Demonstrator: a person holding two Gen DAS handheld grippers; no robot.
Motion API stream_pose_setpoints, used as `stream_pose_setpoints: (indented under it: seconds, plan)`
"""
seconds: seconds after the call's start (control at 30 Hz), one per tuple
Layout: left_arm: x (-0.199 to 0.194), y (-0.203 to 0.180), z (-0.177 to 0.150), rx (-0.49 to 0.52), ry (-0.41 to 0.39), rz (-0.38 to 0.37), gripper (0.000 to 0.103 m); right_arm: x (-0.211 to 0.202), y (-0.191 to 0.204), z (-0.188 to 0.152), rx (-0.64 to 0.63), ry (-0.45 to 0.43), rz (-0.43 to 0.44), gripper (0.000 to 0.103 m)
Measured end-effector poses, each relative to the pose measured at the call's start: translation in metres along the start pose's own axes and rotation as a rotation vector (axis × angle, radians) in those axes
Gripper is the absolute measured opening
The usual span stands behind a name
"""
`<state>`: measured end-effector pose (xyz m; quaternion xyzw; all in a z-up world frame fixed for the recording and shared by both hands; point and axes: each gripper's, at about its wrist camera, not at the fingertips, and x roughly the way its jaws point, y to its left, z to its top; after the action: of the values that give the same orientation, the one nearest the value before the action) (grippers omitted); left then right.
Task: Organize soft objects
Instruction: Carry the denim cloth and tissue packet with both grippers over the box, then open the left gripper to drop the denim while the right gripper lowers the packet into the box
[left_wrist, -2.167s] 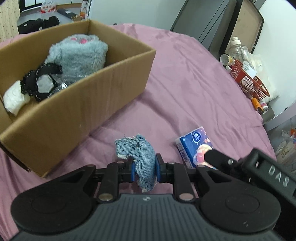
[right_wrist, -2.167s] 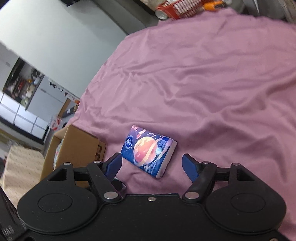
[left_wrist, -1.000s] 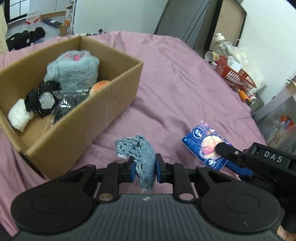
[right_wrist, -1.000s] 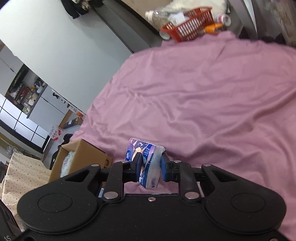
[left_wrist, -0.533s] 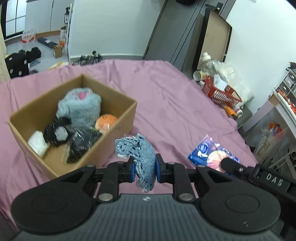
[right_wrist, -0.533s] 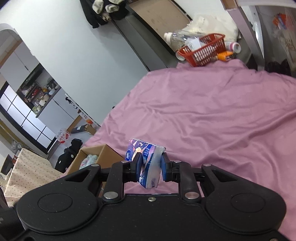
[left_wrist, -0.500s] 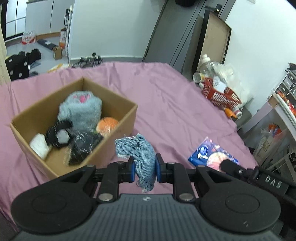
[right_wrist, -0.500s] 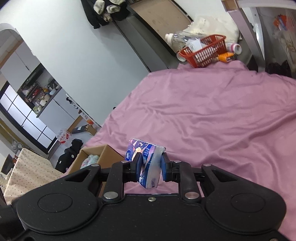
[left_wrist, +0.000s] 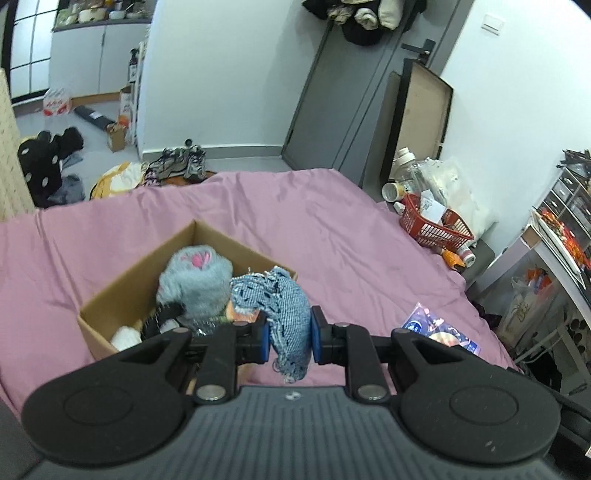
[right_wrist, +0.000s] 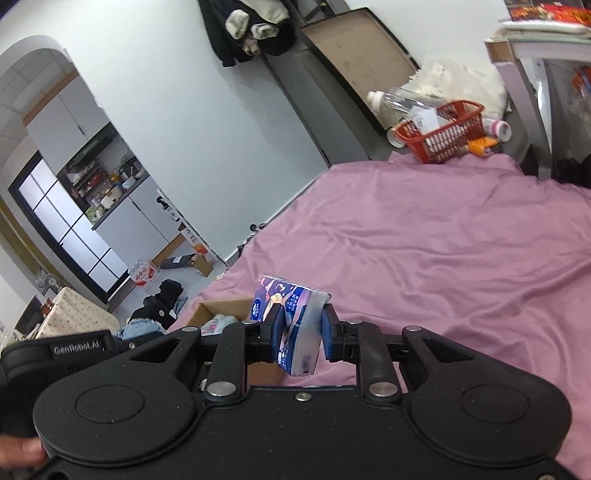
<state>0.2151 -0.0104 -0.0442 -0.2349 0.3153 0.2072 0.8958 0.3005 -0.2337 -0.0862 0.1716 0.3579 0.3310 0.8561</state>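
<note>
My left gripper (left_wrist: 287, 338) is shut on a blue denim cloth piece (left_wrist: 280, 306) and holds it high above the near right part of an open cardboard box (left_wrist: 122, 291). The box holds a grey plush toy (left_wrist: 194, 278), black items and a white item. My right gripper (right_wrist: 302, 329) is shut on a blue tissue pack (right_wrist: 291, 317), which also shows in the left wrist view (left_wrist: 439, 328). It is lifted off the pink bed sheet (right_wrist: 443, 251), right of the box (right_wrist: 218, 310).
A red basket (left_wrist: 434, 225) with bottles stands beyond the bed's far right corner. Shelves and a desk (left_wrist: 561, 236) are on the right. Clothes and shoes lie on the floor past the bed's far edge (left_wrist: 177, 170).
Both grippers have risen well above the bed. The right gripper closed on the tissue pack and lifted it. The denim cloth now hangs over the box.
</note>
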Motion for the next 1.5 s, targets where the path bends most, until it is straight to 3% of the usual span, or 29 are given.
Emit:
stream_pose_setpoints:
  seconds: [0.17,0.43,0.97,1.13,1.27,1.5]
  plan:
    - [-0.006,0.013,0.013,0.031,-0.002,-0.014,0.02,-0.003,0.018,0.001,-0.029,-0.017,-0.005,0.021]
    - [0.002,0.04,0.026,0.079,0.059,-0.031,0.02,0.006,0.047,-0.004,-0.059,-0.023,-0.03,0.021]
    - [0.051,0.087,0.011,0.041,0.232,-0.015,0.021,0.041,0.091,-0.017,-0.14,0.043,0.0,0.021]
    - [0.066,0.098,0.011,0.035,0.296,0.021,0.036,0.057,0.099,-0.021,-0.153,0.08,-0.003,0.021]
    - [0.066,0.109,0.019,0.008,0.292,0.027,0.049,0.064,0.106,-0.024,-0.153,0.099,-0.003,0.021]
    - [0.067,0.121,0.035,-0.003,0.276,0.023,0.052,0.078,0.116,-0.03,-0.167,0.129,-0.016,0.022]
